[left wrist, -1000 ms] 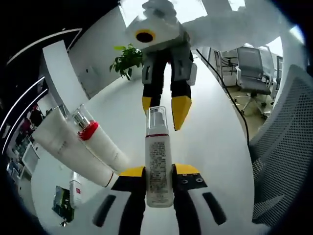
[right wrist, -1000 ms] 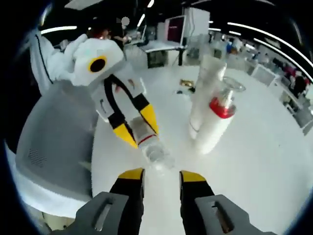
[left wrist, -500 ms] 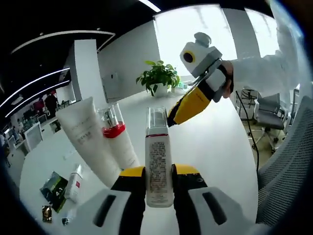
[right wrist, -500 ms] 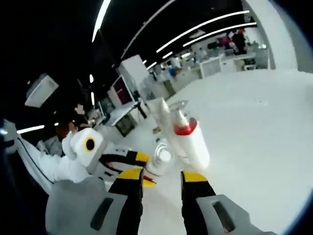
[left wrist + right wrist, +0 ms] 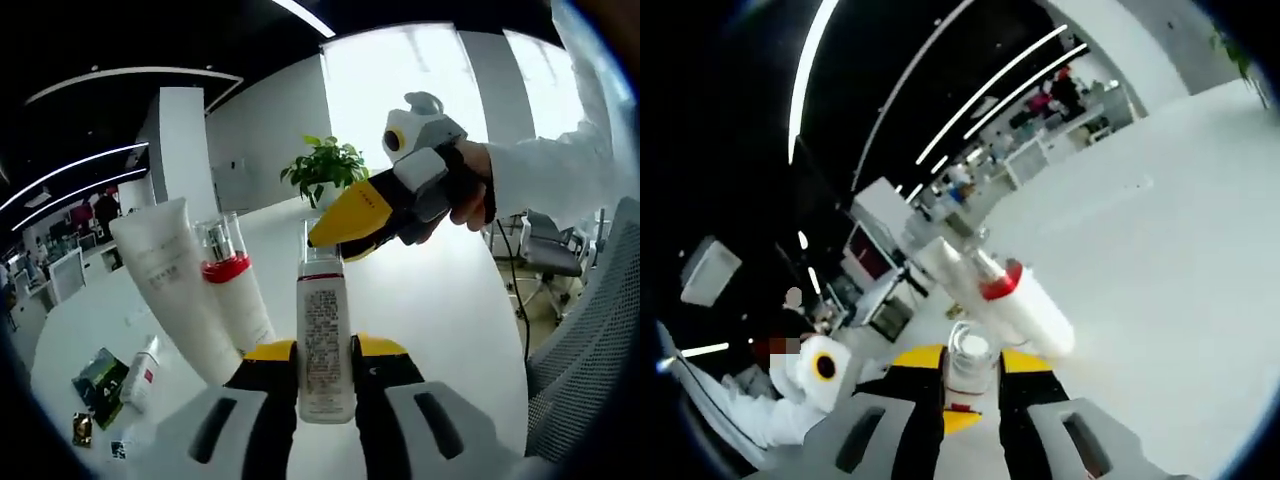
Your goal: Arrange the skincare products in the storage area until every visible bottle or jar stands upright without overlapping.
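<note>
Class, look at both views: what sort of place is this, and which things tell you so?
Probably an open-plan office or lab. A large white table holds the skincare bottles, a mesh office chair stands beside it, a potted plant sits near bright windows, and rows of desks run under strip lights.

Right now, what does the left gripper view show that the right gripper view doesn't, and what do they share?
Left gripper view alone: the held bottle's printed label, a potted plant, and small packets lying on the table.
Right gripper view alone: distant lit desks.
Both: the red-collared bottle, the white tube, and the clear-capped bottle.
</note>
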The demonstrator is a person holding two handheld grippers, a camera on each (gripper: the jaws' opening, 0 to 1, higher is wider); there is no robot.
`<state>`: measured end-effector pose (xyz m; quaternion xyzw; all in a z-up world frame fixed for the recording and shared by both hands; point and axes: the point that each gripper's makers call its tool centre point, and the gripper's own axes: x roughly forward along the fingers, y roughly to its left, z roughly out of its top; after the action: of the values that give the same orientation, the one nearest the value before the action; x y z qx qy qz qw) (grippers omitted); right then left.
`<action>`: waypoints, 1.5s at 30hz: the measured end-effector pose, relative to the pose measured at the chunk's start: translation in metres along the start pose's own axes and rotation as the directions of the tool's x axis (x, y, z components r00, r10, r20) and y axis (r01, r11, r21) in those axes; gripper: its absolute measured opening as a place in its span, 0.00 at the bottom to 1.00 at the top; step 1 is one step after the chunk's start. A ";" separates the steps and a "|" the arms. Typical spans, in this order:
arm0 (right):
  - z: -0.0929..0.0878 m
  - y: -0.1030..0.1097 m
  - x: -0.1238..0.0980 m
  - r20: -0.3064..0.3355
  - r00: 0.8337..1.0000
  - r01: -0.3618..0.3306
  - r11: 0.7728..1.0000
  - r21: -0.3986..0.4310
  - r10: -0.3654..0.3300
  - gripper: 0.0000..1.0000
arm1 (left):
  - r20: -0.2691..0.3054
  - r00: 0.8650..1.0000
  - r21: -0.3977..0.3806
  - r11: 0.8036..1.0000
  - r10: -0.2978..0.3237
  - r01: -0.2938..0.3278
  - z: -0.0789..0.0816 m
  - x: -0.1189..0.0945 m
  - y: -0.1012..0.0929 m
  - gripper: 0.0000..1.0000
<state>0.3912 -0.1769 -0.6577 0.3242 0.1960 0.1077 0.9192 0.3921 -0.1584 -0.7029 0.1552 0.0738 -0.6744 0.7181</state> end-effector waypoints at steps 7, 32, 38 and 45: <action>-0.008 0.008 0.008 0.004 0.997 0.082 0.987 -0.140 -0.082 0.10 | -0.052 0.998 -0.030 0.999 0.020 -0.022 -0.016 0.006 0.005 0.21; 0.006 -0.023 0.027 0.066 0.929 0.339 0.770 -0.540 -0.363 0.10 | -0.153 0.983 -0.006 0.994 0.106 -0.109 -0.038 0.021 0.028 0.17; 0.012 -0.030 0.032 0.093 0.910 0.388 0.755 -0.528 -0.403 0.10 | -0.169 0.980 -0.008 0.994 0.109 -0.112 -0.041 0.023 0.029 0.16; 0.010 -0.036 0.032 0.094 0.892 0.420 0.733 -0.535 -0.442 0.10 | -0.175 0.979 -0.015 0.994 0.104 -0.108 -0.043 0.030 0.028 0.16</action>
<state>0.4266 -0.1995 -0.6822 -0.0052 0.2455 -0.0509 0.9681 0.4269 -0.1718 -0.7496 0.2086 0.1361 -0.6182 0.7455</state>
